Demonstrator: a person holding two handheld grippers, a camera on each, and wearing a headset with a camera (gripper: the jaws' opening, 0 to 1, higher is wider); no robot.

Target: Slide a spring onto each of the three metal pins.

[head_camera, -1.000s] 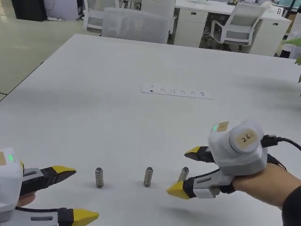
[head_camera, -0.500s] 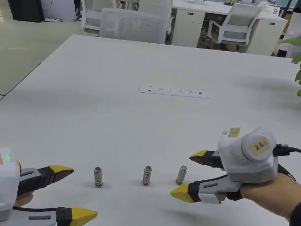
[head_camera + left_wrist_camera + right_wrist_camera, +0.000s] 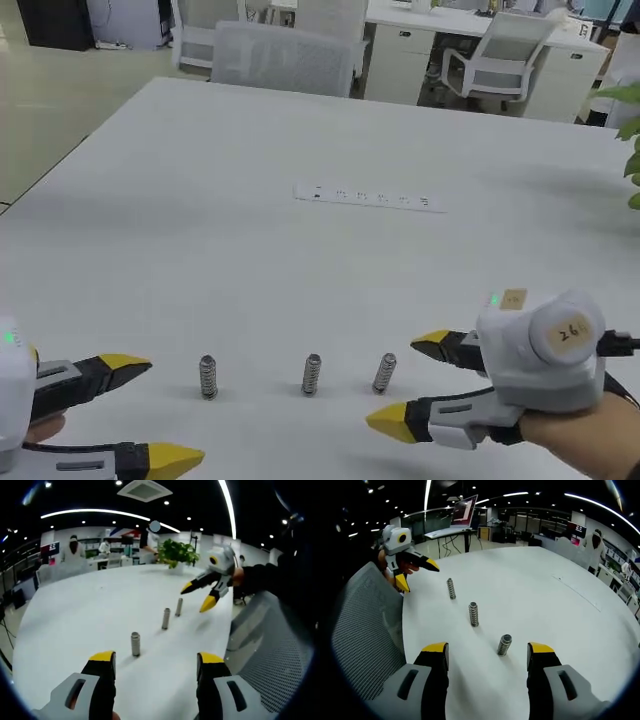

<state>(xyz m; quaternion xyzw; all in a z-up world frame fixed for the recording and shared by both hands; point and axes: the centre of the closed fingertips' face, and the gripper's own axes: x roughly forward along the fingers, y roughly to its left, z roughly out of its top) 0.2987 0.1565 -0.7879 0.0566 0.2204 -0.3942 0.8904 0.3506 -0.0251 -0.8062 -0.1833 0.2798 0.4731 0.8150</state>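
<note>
Three grey coil springs stand in a row on the white table: a left spring (image 3: 208,377), a middle spring (image 3: 312,374) and a right spring (image 3: 385,372), which leans a little. My left gripper (image 3: 150,411) is open at the lower left, short of the left spring (image 3: 135,644). My right gripper (image 3: 410,382) is open just right of the right spring (image 3: 504,644), holding nothing. The pins themselves are hidden inside the coils, as far as I can tell.
A white power strip (image 3: 368,196) lies across the table's middle. Office chairs (image 3: 285,57) and desks stand beyond the far edge. A green plant (image 3: 630,130) is at the right edge. A grey mesh chair (image 3: 362,630) sits close to the table's near side.
My right gripper has drawn back to the right and downward, away from the right spring. The left gripper has barely moved. The head camera has shifted slightly.
</note>
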